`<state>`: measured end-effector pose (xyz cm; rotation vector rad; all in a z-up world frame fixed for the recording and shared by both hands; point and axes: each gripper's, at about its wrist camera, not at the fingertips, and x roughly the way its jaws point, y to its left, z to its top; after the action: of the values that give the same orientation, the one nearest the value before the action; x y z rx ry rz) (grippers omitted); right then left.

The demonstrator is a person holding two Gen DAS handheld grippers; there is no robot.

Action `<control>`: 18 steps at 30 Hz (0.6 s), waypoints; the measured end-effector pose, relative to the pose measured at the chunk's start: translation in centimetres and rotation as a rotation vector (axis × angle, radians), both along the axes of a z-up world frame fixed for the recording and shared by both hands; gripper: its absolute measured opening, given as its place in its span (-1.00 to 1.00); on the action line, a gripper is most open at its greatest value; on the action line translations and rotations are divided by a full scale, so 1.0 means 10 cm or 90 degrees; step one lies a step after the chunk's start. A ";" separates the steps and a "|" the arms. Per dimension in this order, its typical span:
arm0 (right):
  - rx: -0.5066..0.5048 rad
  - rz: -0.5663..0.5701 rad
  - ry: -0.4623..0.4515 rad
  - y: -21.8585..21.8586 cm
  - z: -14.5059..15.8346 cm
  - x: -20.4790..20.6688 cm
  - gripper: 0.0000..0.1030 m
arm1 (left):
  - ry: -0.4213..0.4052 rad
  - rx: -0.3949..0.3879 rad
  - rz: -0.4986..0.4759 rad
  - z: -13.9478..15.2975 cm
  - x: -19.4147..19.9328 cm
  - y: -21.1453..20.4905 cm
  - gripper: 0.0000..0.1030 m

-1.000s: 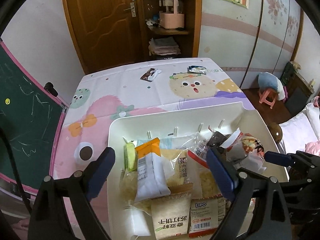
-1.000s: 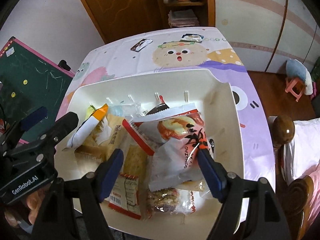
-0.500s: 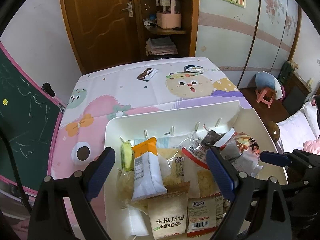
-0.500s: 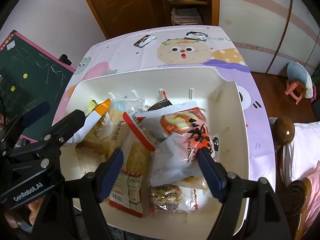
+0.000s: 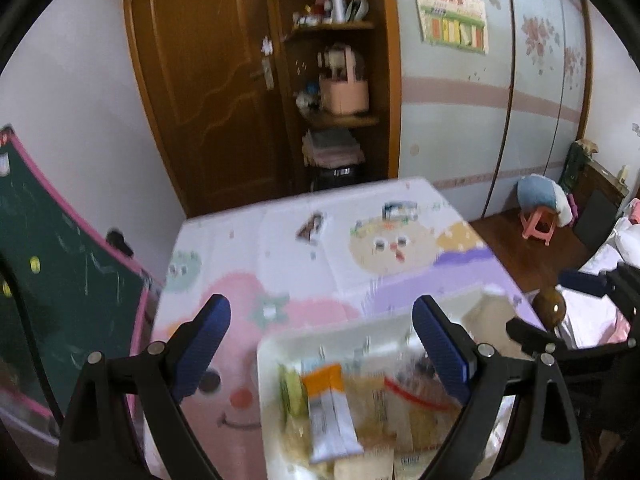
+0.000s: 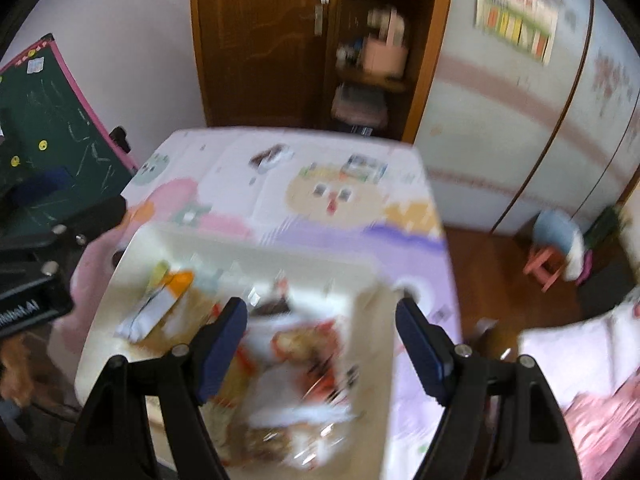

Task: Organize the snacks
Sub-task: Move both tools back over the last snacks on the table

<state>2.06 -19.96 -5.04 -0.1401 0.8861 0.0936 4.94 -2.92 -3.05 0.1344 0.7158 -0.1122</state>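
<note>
Cartoon-print tablecloth [image 5: 280, 240] carried a white bin [image 6: 120, 272] full of snack packets [image 5: 332, 412] near its front edge, both left gripper [image 5: 320, 344] and right gripper [image 6: 320, 344] wide open, empty (frames blurred), so steady before picking two loose packets [image 6: 272, 156] beyond.

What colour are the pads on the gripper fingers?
Dark blue pads on black arms, on both grippers; sharpest in the left wrist view.
</note>
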 end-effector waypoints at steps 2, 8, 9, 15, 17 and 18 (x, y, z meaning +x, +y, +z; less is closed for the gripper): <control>-0.007 0.001 -0.020 -0.06 0.16 0.13 0.50 | -0.014 0.003 -0.011 0.17 0.13 -0.03 0.79; -0.061 -0.019 -0.075 -0.35 0.62 0.78 0.50 | -0.059 0.055 -0.029 0.67 0.74 -0.20 0.79; -0.060 -0.018 -0.074 -0.38 0.64 0.87 0.50 | -0.066 0.066 -0.029 0.74 0.86 -0.23 0.79; -0.060 -0.033 -0.073 -0.63 0.80 1.80 0.50 | -0.059 0.116 -0.037 0.99 1.69 -0.47 0.79; -0.038 -0.048 -0.063 -0.71 0.76 2.08 0.50 | -0.044 0.126 -0.028 0.97 2.03 -0.54 0.79; -0.018 -0.059 -0.050 -0.77 0.72 2.26 0.50 | -0.041 0.134 -0.024 0.94 2.14 -0.57 0.79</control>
<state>24.69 -27.69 2.18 -0.1283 0.8139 -0.0101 26.36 -8.64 6.35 0.3508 0.6600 -0.0680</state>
